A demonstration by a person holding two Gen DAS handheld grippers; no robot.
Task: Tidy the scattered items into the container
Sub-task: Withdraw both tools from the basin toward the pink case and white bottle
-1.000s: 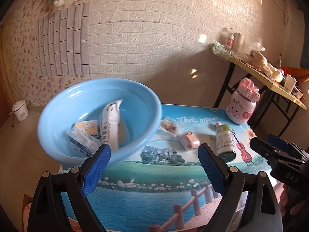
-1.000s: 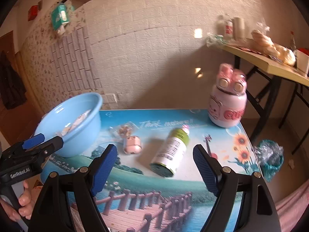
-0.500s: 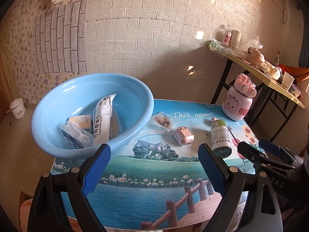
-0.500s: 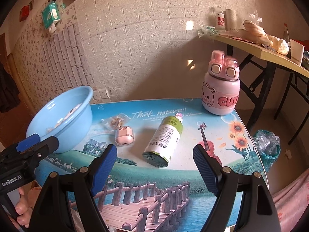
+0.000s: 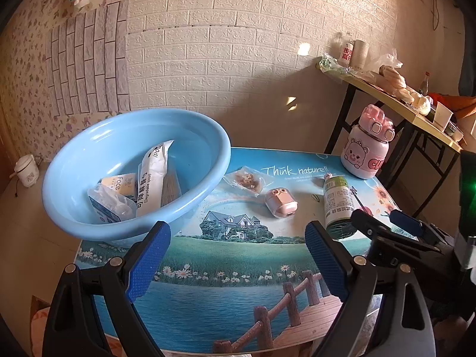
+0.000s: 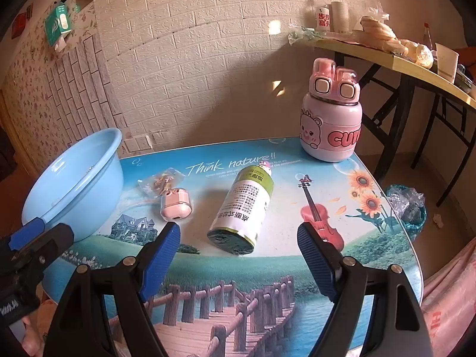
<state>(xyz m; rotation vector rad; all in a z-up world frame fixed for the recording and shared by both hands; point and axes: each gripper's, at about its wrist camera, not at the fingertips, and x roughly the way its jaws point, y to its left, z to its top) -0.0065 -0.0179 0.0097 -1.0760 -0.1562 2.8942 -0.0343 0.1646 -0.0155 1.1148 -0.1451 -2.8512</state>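
In the right wrist view, the right gripper point(image 6: 238, 239), black with blue ribbed pads, was held wide open at the bottom of the frame, with nothing clasped between its jaws. Just beyond the gap, at centre frame, a white cylindrical bottle with a green band point(image 6: 242, 205) was seen lying on its side on the glossy table printed with a lake and wooden bridge point(image 6: 267, 291). To the bottle's left, a small pink rounded plastic case point(image 6: 175, 203) was set beside a clear crinkled packet of brownish contents point(image 6: 162, 181). At the upper right of the table, a squat pink and white bear-faced flask point(image 6: 330, 119) was stood upright. A round light blue plastic basin point(image 6: 77, 178) was placed at the left edge.

In the left wrist view, the left gripper point(image 5: 238, 245) was likewise held open and empty at the bottom of the frame. The basin point(image 5: 208, 148) filled the left middle, and inside it a long white sachet point(image 5: 151, 178) and smaller packets were laid. The right gripper's black arm was seen at lower right, near the bottle's base.
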